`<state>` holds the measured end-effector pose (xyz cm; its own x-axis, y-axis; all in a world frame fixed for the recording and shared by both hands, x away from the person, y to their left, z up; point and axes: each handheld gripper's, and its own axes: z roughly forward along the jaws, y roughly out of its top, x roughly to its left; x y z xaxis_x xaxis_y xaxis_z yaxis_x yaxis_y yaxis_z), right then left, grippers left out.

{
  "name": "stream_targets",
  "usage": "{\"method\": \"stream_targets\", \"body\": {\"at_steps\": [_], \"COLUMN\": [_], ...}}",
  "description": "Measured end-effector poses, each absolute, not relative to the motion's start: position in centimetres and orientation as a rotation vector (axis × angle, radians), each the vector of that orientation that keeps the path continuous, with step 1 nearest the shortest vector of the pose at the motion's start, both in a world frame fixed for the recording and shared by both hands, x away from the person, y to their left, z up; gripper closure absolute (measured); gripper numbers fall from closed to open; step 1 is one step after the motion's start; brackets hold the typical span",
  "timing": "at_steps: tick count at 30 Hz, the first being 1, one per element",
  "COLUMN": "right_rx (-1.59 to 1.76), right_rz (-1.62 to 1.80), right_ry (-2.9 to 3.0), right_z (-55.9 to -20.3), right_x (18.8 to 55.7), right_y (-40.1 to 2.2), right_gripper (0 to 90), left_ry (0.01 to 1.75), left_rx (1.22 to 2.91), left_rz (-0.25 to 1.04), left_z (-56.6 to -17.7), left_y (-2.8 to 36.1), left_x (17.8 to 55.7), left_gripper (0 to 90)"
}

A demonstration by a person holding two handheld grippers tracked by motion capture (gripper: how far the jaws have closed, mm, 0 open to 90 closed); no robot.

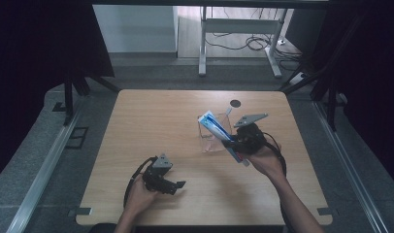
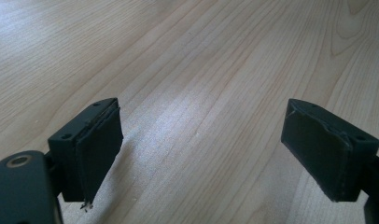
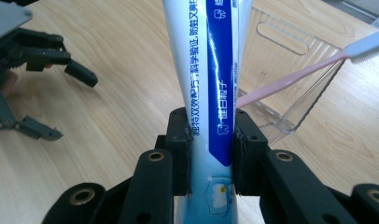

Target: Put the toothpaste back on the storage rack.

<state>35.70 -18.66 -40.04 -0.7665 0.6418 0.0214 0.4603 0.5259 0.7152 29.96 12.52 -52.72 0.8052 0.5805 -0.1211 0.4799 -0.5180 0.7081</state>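
Right hand-held gripper (image 3: 211, 154) pinching a toothpaste tube (image 3: 213, 70), pads (image 3: 180, 154) pressed against both flat sides of its lower part. Tube blue and white with printed lettering, running up and away from the jaws in the right gripper view. Seen from the high view, tube (image 1: 215, 127) slanting, upper end leaning over the clear plastic box (image 1: 212, 141), lower end sticking out past the right hand-held gripper (image 1: 232, 143) on the side away from the box. Box open-topped, standing on the tabletop (image 1: 151, 116) just beside that gripper. Pink toothbrush (image 3: 290, 79) resting in the box, handle slanting up over its rim, white head (image 3: 367, 46) out beyond the wall. Dark round spot (image 1: 235, 103) on the tabletop behind the box.

Left hand-held gripper (image 1: 178, 185) well apart from the box, toward the near edge, held low over the wood. Jaws spread wide in the left gripper view (image 2: 201, 154), bare wood grain between them, gripping nothing.
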Motion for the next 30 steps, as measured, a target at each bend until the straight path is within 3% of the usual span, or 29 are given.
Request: {"method": "stream_targets", "body": {"at_steps": [30], "right_rx": [0.924], "right_rz": [1.164], "right_ry": [2.427], "right_z": [-39.4], "right_x": [39.8], "right_y": [-16.2], "right_gripper": [72.3], "left_ry": [0.779], "left_rx": [2.208], "left_rz": [0.158], "left_z": [-52.7], "left_y": [12.5], "left_x": [30.0], "left_gripper": [12.7]}}
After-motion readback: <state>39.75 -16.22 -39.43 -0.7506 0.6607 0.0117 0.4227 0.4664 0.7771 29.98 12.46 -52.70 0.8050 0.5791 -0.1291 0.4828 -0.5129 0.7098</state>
